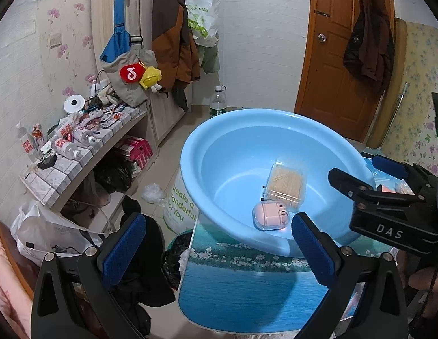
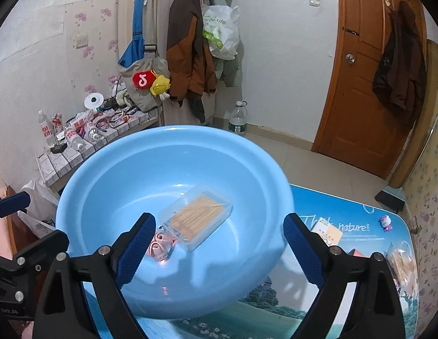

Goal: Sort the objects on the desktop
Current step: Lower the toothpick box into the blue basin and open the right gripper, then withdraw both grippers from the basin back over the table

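**Cluttered room, blue basin on your scenic-print table**

Coats hang on the white wall behind, beside a brown door (image 2: 368, 90), and a tiled shelf (image 1: 77, 163) of bottles runs along the left. Your table (image 2: 360, 254) carries a blue basin (image 2: 105, 175) that overhangs its near-left edge. Inside the basin lie a clear box of toothpicks (image 2: 196, 214) and, touching its near end, a pink earbud case (image 2: 159, 247).

Your right gripper (image 2: 219, 243) hangs over the basin with its jaws spread wide and nothing between the pads. Your left gripper (image 1: 219, 243) is likewise wide apart and empty, beside the basin's near rim. Still on the table to the right: a yellow card (image 2: 327, 233), a small pink figurine (image 2: 385, 222) and a clear packet (image 2: 402, 265).
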`<act>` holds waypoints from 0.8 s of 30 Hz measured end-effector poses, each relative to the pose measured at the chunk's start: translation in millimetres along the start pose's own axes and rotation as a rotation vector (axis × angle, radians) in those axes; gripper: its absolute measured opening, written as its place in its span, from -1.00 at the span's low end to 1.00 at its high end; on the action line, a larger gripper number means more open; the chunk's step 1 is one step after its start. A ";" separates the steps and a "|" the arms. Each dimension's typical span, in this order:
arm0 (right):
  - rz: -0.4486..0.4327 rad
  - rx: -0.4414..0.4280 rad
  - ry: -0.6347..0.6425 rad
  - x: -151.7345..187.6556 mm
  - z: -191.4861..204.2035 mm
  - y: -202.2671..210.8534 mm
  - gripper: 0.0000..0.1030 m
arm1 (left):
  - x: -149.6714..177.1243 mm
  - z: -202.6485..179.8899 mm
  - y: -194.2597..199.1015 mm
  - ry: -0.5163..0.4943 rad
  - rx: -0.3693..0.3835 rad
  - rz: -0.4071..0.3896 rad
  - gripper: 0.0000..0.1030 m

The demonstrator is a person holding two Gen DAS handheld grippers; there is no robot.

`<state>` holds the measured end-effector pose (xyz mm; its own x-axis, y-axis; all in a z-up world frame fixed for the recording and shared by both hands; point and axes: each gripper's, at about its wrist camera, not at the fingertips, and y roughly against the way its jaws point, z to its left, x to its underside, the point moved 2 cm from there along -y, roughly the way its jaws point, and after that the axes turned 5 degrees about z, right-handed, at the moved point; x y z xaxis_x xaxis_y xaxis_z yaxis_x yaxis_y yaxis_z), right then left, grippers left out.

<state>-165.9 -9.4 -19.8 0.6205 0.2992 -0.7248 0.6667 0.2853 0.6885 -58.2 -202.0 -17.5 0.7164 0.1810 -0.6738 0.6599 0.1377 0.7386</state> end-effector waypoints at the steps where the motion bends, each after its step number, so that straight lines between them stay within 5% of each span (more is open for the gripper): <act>1: -0.009 0.003 -0.006 0.7 -1.9 4.0 0.80 | 0.1 -1.3 1.3 -0.002 0.000 -0.002 1.00; 14: -0.120 0.085 -0.081 27.4 -44.2 71.4 0.81 | 4.8 -23.9 25.5 -0.016 0.005 -0.046 1.00; 24: -0.104 0.172 -0.171 89.3 -92.2 117.5 0.81 | 29.2 -56.3 41.6 -0.051 0.032 -0.038 1.00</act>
<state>-70.3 134.8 -1.6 0.5958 0.1143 -0.7949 0.7820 0.1427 0.6067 -22.6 -136.1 -5.3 0.7007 0.1260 -0.7022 0.6932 0.1121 0.7119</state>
